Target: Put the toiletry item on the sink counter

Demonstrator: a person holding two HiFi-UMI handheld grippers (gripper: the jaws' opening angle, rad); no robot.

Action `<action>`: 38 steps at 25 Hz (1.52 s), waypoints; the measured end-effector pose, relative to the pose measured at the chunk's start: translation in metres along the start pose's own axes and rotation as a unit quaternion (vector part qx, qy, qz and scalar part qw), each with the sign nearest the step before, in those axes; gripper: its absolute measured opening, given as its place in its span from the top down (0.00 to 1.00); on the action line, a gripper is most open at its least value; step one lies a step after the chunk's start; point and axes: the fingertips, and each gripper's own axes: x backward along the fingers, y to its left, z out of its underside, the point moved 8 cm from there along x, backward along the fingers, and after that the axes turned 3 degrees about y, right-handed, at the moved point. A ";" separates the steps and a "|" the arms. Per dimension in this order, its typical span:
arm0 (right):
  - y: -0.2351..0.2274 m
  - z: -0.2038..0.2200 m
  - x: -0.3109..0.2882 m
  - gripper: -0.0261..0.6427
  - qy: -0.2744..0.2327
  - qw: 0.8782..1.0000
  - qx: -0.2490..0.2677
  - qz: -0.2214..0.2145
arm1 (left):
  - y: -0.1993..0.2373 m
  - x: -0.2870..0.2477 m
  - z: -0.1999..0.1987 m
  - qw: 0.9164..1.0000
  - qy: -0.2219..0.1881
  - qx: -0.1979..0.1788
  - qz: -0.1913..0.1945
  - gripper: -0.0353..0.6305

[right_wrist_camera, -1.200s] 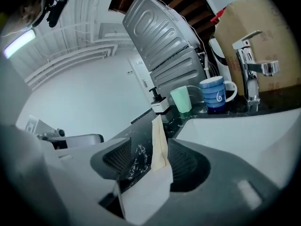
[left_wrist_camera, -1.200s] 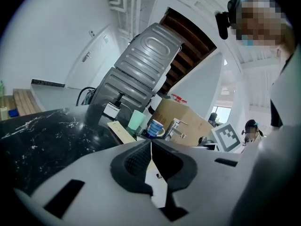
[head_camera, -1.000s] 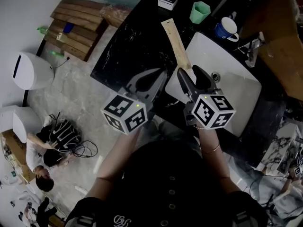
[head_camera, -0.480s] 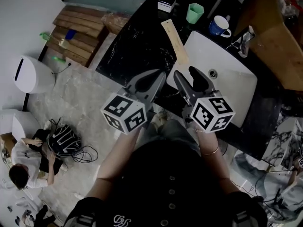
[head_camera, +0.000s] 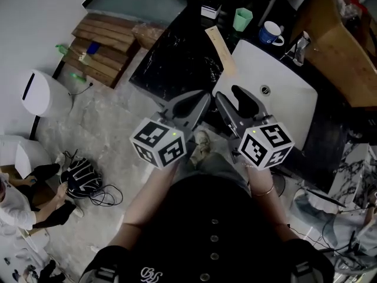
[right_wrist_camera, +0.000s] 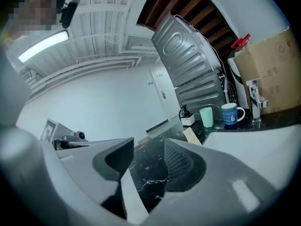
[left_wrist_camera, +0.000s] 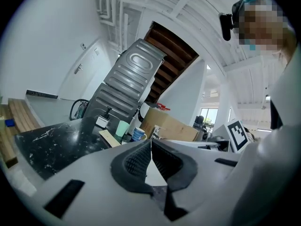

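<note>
A long beige toiletry box [head_camera: 219, 47] lies on the black marble counter [head_camera: 171, 58], just left of the white sink basin [head_camera: 277, 108]. It also shows in the left gripper view [left_wrist_camera: 109, 136] and the right gripper view [right_wrist_camera: 190, 134]. Both grippers hang side by side in front of the counter's near edge, short of the box. My left gripper [head_camera: 199, 97] is shut with its tips meeting [left_wrist_camera: 151, 142] and holds nothing. My right gripper [head_camera: 231, 93] is open [right_wrist_camera: 148, 147]; its jaws have just been closing a little, with nothing between them.
A green cup [head_camera: 242, 19], a blue mug [head_camera: 270, 34] and a small white box [head_camera: 210, 10] stand at the counter's back, with the faucet [head_camera: 300, 46] beside the basin. A wooden pallet [head_camera: 100, 37], a white bin [head_camera: 41, 93] and a cable bundle [head_camera: 79, 175] are on the floor at left.
Both grippers have drawn back from the counter and risen, so the sink and box look farther away. The right jaws have narrowed slightly. A person on the floor at lower left has shifted.
</note>
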 end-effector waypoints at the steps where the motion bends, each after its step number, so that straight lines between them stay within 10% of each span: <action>1: 0.004 -0.001 0.003 0.69 -0.006 1.000 0.004 -0.002 | -0.002 0.003 0.000 1.000 -0.002 -0.001 0.001 0.93; 21: 0.062 0.017 0.040 0.95 -0.039 0.998 0.054 -0.011 | -0.030 0.060 0.015 1.000 -0.014 -0.009 0.001 0.93; 38: 0.079 0.034 0.054 0.96 -0.003 0.998 0.060 -0.035 | -0.047 0.068 0.031 0.999 0.009 -0.042 0.006 0.93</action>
